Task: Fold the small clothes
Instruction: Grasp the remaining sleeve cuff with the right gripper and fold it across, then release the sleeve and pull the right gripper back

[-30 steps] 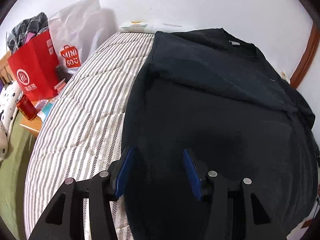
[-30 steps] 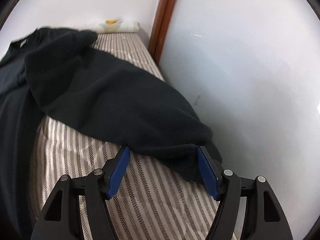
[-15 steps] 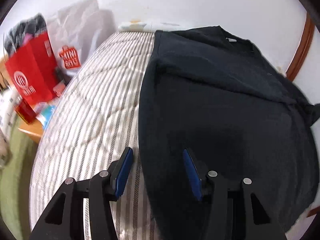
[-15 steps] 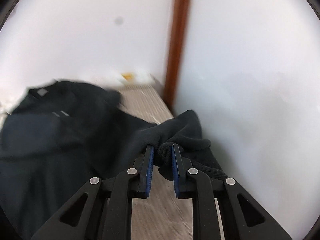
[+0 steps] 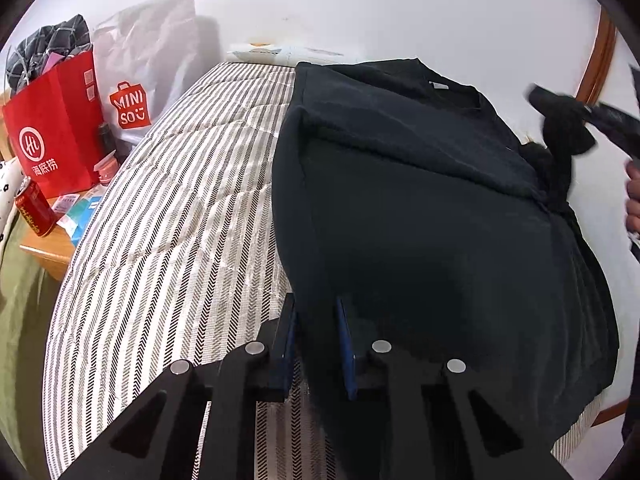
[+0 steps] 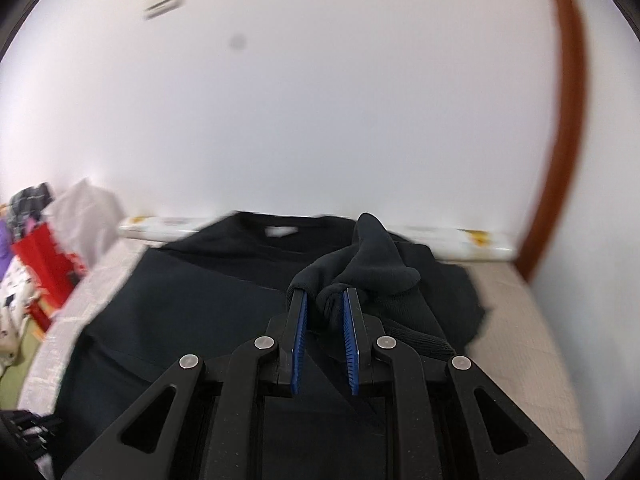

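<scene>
A black sweatshirt (image 5: 420, 200) lies spread on the striped bed (image 5: 180, 220), neck towards the wall. My left gripper (image 5: 316, 304) is at the sweatshirt's near left edge. Its jaws are closing, and the blue pads pinch that black hem between them. My right gripper (image 6: 324, 294) is shut on the cuff of the right sleeve (image 6: 376, 256), which it holds lifted above the sweatshirt's body (image 6: 200, 300). In the left wrist view the right gripper (image 5: 608, 116) shows at the far right with the raised sleeve (image 5: 560, 128) hanging from it.
A red paper bag (image 5: 52, 132) and a white MINISO bag (image 5: 144, 60) stand left of the bed, above a red can (image 5: 34, 208) on a wooden nightstand (image 5: 44, 248). A white wall and brown door frame (image 6: 568, 120) close the far side. A hand (image 5: 634, 200) shows at the right edge.
The left gripper's jaws have narrowed from wide apart onto the sweatshirt's left edge. The right gripper closed on the sleeve cuff, lifted it off the bed and swung it left over the sweatshirt.
</scene>
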`<state>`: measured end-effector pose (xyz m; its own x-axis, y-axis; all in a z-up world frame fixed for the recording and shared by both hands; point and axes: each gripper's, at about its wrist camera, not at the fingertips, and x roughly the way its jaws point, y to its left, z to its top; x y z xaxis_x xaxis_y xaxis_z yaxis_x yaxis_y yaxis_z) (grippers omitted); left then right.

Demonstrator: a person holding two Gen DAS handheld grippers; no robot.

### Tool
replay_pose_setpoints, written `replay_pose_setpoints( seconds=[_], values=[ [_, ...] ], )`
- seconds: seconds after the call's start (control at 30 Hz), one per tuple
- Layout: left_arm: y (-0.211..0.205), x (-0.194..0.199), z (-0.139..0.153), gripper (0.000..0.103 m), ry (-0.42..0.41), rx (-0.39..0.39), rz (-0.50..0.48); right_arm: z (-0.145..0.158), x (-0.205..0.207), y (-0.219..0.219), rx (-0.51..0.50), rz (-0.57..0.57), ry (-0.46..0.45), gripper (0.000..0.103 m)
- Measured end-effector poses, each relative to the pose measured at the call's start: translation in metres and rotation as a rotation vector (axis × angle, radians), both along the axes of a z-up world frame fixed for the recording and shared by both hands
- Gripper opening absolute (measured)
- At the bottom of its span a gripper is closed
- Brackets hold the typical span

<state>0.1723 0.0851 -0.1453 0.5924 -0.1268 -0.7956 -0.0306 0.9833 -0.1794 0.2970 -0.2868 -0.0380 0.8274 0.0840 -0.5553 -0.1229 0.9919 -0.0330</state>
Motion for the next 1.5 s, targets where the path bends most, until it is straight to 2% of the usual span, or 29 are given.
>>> replay_pose_setpoints(
  seconds=[0.07, 0.2, 0.27, 0.33, 0.4, 0.43, 0.6, 0.7, 0.77, 0.8, 0.83, 0.93, 0.97, 1.03, 1.07, 1.33, 1.5],
  values=[
    [0.000, 0.000, 0.000, 0.018, 0.002, -0.004, 0.003, -0.010, 0.006, 0.031, 0.002, 0.051, 0.000, 0.018],
    [0.001, 0.001, 0.001, 0.018, 0.013, -0.011, 0.001, -0.046, 0.021, 0.074, -0.018, 0.120, 0.088, 0.025],
    [0.001, 0.002, 0.002, 0.018, 0.019, -0.013, 0.002, -0.063, 0.028, 0.080, 0.001, 0.126, 0.135, 0.034],
    [0.000, 0.005, 0.004, 0.018, 0.027, -0.003, -0.001, -0.071, 0.027, 0.075, 0.046, 0.136, 0.169, 0.062],
    [-0.005, 0.008, 0.008, 0.018, 0.025, 0.014, -0.007, -0.071, 0.023, 0.067, 0.077, 0.136, 0.159, 0.077],
    [-0.008, 0.009, 0.010, 0.018, 0.023, 0.018, -0.009, -0.067, 0.016, 0.056, 0.075, 0.123, 0.137, 0.079],
    [-0.035, 0.030, 0.028, 0.018, 0.009, 0.023, -0.059, -0.057, -0.006, 0.001, 0.019, 0.055, 0.128, 0.079],
    [-0.058, 0.047, 0.040, 0.018, 0.007, 0.047, -0.088, -0.055, -0.022, -0.041, -0.032, -0.030, 0.143, 0.078],
    [-0.070, 0.056, 0.049, 0.018, 0.005, 0.065, -0.096, -0.055, -0.033, -0.064, -0.063, -0.075, 0.140, 0.074],
    [-0.075, 0.059, 0.054, 0.018, 0.001, 0.079, -0.099, -0.055, -0.039, -0.074, -0.076, -0.096, 0.137, 0.066],
    [-0.080, 0.061, 0.061, 0.020, -0.019, 0.087, -0.102, -0.053, -0.044, -0.087, -0.087, -0.112, 0.140, 0.061],
    [-0.091, 0.064, 0.082, 0.028, -0.057, 0.146, -0.085, -0.054, -0.056, -0.116, -0.078, -0.143, 0.157, 0.061],
    [-0.093, 0.065, 0.088, 0.029, -0.071, 0.150, -0.081, -0.055, -0.060, -0.124, -0.067, -0.150, 0.157, 0.061],
    [-0.097, 0.065, 0.098, 0.041, -0.097, 0.135, -0.081, -0.058, -0.065, -0.138, -0.048, -0.166, 0.167, 0.061],
    [-0.102, 0.065, 0.101, 0.042, -0.107, 0.134, -0.092, -0.059, -0.066, -0.144, -0.039, -0.178, 0.172, 0.061],
    [-0.172, 0.089, 0.098, 0.042, -0.112, 0.147, -0.240, -0.065, -0.082, -0.184, 0.043, -0.224, 0.184, 0.061],
    [-0.223, 0.112, 0.083, 0.042, -0.108, 0.163, -0.313, -0.060, -0.103, -0.203, 0.000, -0.246, 0.155, 0.061]
  ],
)
